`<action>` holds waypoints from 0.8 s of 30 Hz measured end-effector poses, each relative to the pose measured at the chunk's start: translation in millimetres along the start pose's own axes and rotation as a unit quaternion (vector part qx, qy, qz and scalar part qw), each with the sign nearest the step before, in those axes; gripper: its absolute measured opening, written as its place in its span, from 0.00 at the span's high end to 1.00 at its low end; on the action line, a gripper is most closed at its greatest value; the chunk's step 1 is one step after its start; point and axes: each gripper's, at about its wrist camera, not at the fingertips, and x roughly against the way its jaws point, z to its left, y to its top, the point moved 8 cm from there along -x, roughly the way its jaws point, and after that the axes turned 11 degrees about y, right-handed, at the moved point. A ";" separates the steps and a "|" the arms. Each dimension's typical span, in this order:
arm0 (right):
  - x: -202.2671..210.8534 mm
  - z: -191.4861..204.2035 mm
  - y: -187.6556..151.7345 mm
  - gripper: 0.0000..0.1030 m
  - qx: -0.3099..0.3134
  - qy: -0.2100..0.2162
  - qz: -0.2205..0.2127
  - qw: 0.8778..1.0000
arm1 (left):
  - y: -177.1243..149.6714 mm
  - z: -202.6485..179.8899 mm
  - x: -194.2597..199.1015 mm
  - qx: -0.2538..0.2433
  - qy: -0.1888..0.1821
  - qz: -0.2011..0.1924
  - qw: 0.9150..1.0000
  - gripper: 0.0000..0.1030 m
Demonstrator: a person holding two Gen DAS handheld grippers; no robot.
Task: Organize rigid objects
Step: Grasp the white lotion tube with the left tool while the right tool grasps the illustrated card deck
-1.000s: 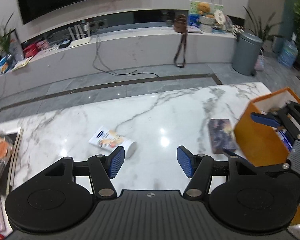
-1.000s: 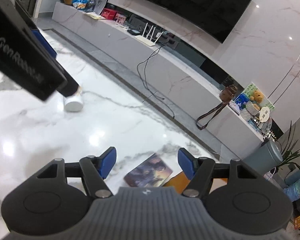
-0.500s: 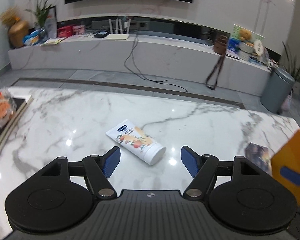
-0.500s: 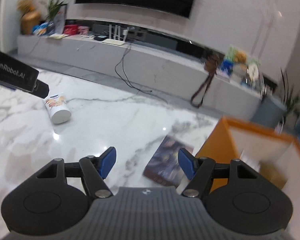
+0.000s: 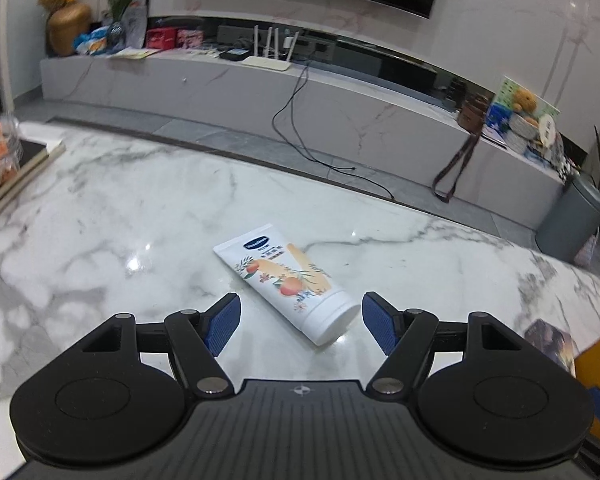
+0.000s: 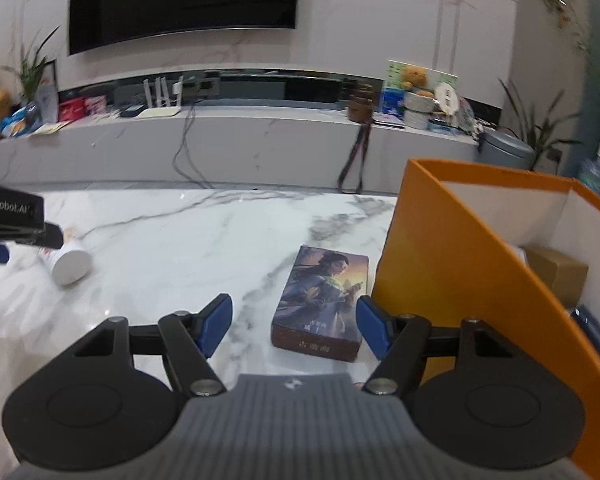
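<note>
**A:** Both views swung round over the last second. Left gripper (image 5: 301, 322) now squared up on the cream tube (image 5: 286, 280), jaws spread wide, nothing between the pads. A second ago: tube off to the left, orange box in the right of the left wrist view.

**B:** Tube position?

**A:** Lying flat on the marble table (image 5: 100, 220), cap end toward the camera, crimped end away, skewed diagonally. Cap just ahead of the right fingertip, not centred in the gap. No contact yet.

**B:** Right side?

**A:** Right gripper (image 6: 294, 328) also wide and empty. Previously aimed across the table with the book half out of sight; now looking straight at the book (image 6: 324, 300), flat on the table, just beside the orange box (image 6: 440, 260). Can't tell if touching the box wall. Near end of the book sits between the fingertips, closer to the right one.

**B:** Box contents?

**A:** Open top, cardboard carton (image 6: 556, 272) and something dark inside. Rest hidden by the wall.

**B:** Meaning for the task?

**A:** Looks like aiming done, grasping not started. Two items left out on the table, one lined up per gripper. Probably tube next: needs a shift right or a twist to match the diagonal before closing. Round cap, likely to roll if nudged.
</note>
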 end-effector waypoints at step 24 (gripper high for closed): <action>-50.7 -7.7 -3.3 0.16 -0.078 -0.093 0.013 0.993 | -7.6 -4.7 -24.8 0.070 0.022 0.001 0.997 0.12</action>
